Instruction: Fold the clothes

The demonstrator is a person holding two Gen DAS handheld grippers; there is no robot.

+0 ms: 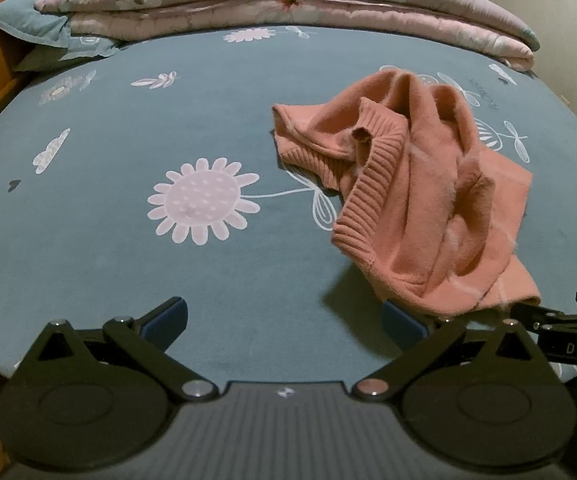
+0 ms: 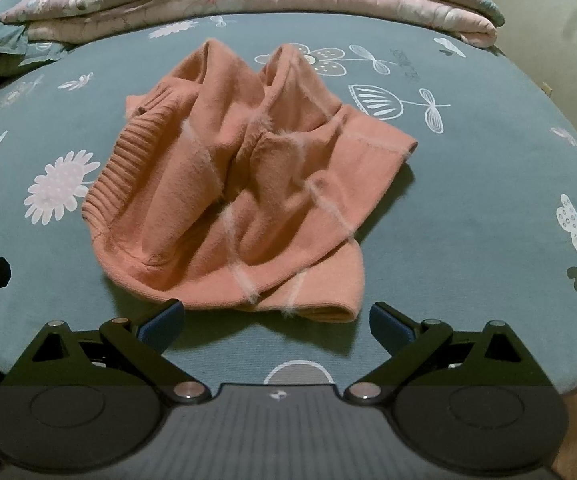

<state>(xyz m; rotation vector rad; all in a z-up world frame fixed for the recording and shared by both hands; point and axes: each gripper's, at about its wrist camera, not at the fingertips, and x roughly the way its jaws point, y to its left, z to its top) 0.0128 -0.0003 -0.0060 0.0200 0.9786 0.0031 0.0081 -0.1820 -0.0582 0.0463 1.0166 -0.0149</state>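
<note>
The sweater (image 2: 232, 184) is soft, fuzzy salmon knit with ribbed cuffs and pale fluffy stripes. The bedsheet (image 1: 136, 264) is smooth matt printed cotton-like cloth. The quilt (image 1: 288, 4) looks stitched and padded. Both grippers are matt black plastic with shiny metal pivot pins; their pads (image 2: 164, 322) are dull blue.

The crumpled sweater (image 2: 232, 184) hides its own sleeves and neckline in its folds. In the left wrist view its near hem covers the tip of one of the fingers (image 1: 402, 322). The quilt (image 1: 288, 4) is cut off by the top edge.
</note>
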